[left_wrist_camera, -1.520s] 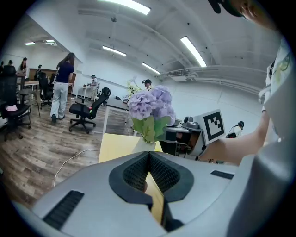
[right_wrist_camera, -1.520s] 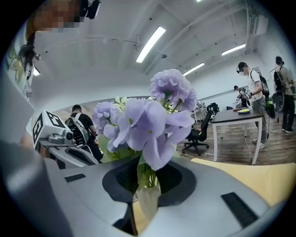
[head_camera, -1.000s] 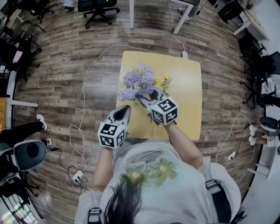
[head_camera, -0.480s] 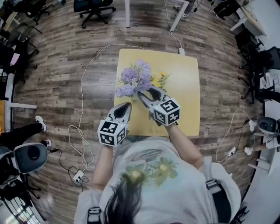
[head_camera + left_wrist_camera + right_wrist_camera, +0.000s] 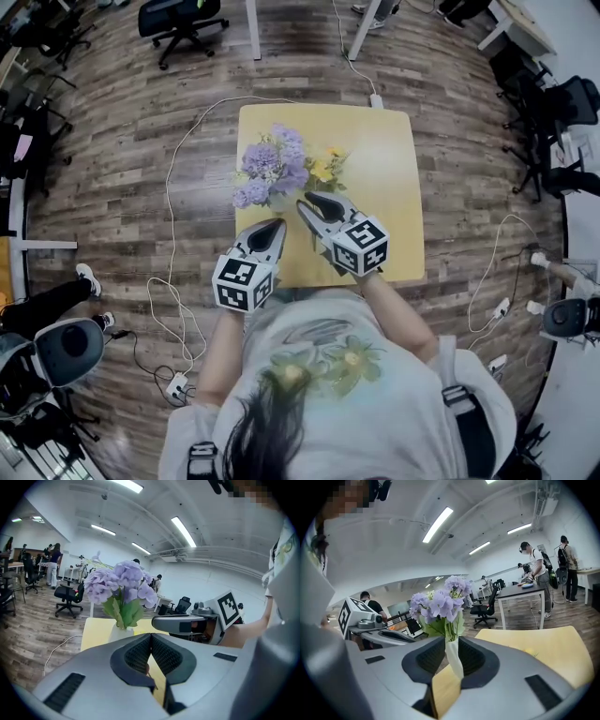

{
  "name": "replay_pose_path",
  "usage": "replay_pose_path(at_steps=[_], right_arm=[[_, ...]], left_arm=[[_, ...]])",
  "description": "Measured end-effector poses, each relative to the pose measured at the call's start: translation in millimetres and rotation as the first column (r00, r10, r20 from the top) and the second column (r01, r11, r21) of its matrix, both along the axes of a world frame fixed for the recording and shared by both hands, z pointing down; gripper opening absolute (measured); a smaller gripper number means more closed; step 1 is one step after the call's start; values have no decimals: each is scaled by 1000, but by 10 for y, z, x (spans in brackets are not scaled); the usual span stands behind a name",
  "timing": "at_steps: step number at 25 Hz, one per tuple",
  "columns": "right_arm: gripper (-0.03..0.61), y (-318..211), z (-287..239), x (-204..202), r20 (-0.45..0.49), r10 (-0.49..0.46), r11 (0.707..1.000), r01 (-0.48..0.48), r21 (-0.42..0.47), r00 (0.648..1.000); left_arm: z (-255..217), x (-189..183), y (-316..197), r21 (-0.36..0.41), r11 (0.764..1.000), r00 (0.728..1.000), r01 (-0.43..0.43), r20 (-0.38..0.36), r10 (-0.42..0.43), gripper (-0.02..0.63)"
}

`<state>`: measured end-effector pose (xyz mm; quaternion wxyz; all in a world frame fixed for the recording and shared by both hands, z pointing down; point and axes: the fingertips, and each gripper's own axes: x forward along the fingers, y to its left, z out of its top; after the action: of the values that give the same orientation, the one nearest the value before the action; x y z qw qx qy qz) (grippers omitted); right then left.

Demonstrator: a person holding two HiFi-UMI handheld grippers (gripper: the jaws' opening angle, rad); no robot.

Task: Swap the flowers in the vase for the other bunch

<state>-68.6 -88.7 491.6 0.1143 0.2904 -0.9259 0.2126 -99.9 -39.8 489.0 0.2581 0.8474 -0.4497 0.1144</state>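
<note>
Head view, with both gripper views. We see a square yellow table (image 5: 394, 159) on a wood-plank floor, and on it the only container in the scene, a white vase (image 5: 121, 631). The vase stands upright on the left half of the tabletop and holds the bunch of purple flowers (image 5: 270, 167), stems down in its neck, green leaves spread just above the rim. From overhead the blooms hide the vase body completely. The yellow flowers (image 5: 324, 170) lie loose on the tabletop just to the right of the purple bunch, in no container.

We note that the left gripper (image 5: 277, 225) hovers over the near edge of the table with its jaws pressed together and nothing between them. The right gripper (image 5: 314, 199) sits beside it, further in over the table, its tips near the yellow flowers and the vase. Its jaws have just been closing and stand a little apart. In the right gripper view the vase shows through the gap, in line with the jaws, but we see no pad pressing on it; in the left gripper view the tip stops just short of the vase.

A white cable (image 5: 173, 187) loops across the floor to the left of the table.
</note>
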Motion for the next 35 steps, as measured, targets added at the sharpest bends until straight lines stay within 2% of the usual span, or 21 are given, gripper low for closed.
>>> replay_pose_path(at_steps=[6,15,23,35], right_arm=[[66,127,-45,179,28,4,1000,-5,26,1000],[48,289,-91,355,-30,7,995,-4,96,1000],[41,427,-105,464,-52,1,996,4,93,999],[41,456,-68,709,-89,86,993,-78,87,992]], left_arm=[[-30,231,18,10,999,999,-50,-3,50,18],[-95,470,25,29,994,994,-105,-8,106,18],[-99,644,39,33,989,990,-141,-9,142,18],[-103,859,16,28,978,978,-209,-12,209,18]])
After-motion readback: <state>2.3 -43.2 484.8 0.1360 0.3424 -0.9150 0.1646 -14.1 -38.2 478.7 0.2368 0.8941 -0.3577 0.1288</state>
